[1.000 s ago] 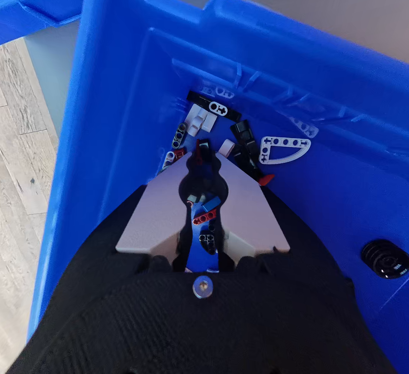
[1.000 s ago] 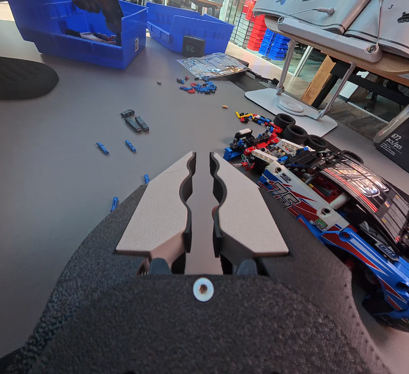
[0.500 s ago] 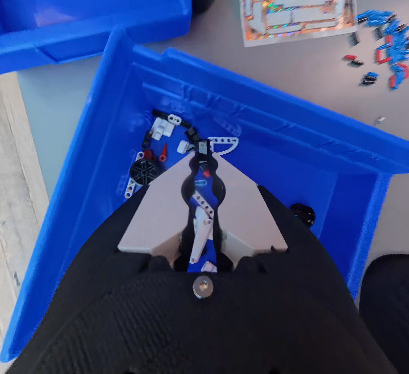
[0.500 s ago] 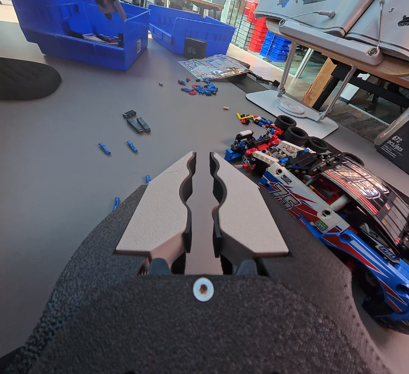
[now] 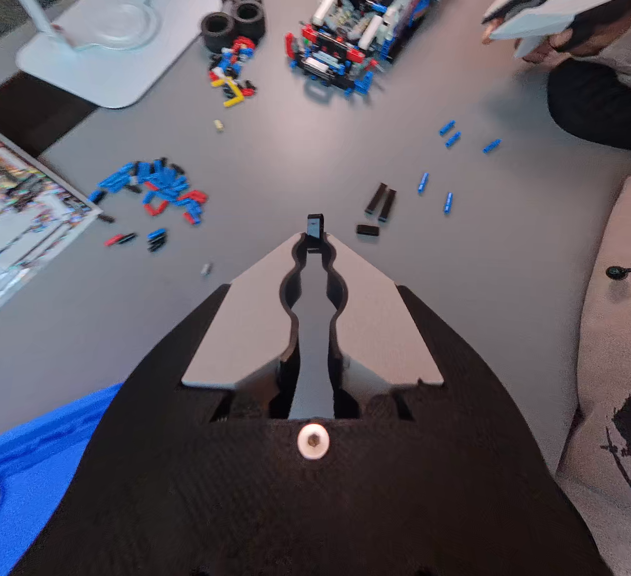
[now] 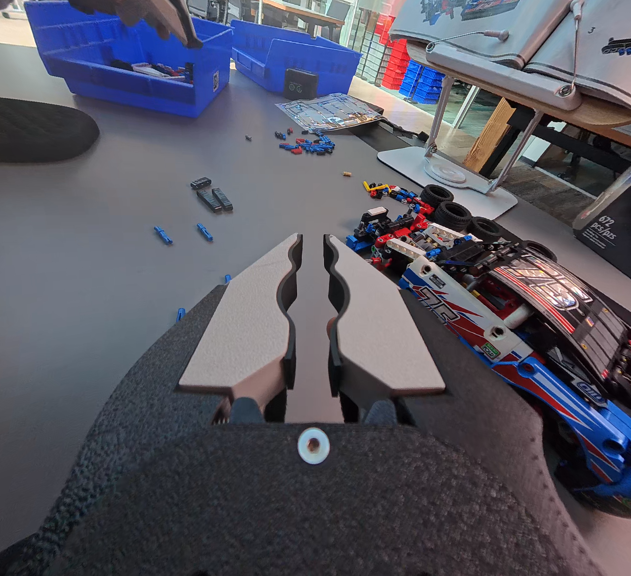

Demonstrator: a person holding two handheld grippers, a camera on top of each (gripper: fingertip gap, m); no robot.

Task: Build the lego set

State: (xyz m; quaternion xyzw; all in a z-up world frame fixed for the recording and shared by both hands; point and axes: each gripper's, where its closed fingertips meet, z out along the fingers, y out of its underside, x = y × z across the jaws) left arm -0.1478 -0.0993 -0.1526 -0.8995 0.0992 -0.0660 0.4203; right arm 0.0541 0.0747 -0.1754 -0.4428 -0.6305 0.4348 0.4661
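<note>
a: what is widest in shot?
b: the grey table (image 6: 102, 218), with a blue bin (image 6: 136, 82) at its far edge and a second blue bin (image 6: 293, 58) beside it.

a: and the build?
b: the lego car (image 6: 495, 303) lies just to the right of my right claw (image 6: 313, 239), four black tyres (image 6: 454, 215) behind it, near a book stand's base (image 6: 444, 170).

a: your claws?
b: the right one hangs low over the table with nothing in it, a narrow gap between its fingers. my left claw (image 5: 315, 235) is up over the table, pinching a small black piece (image 5: 314, 227) at its tips.

a: smaller bits?
b: two black beams (image 5: 380, 202) side by side, a short black piece (image 5: 367, 230) close to them, and scattered blue pins (image 5: 452, 140).
</note>
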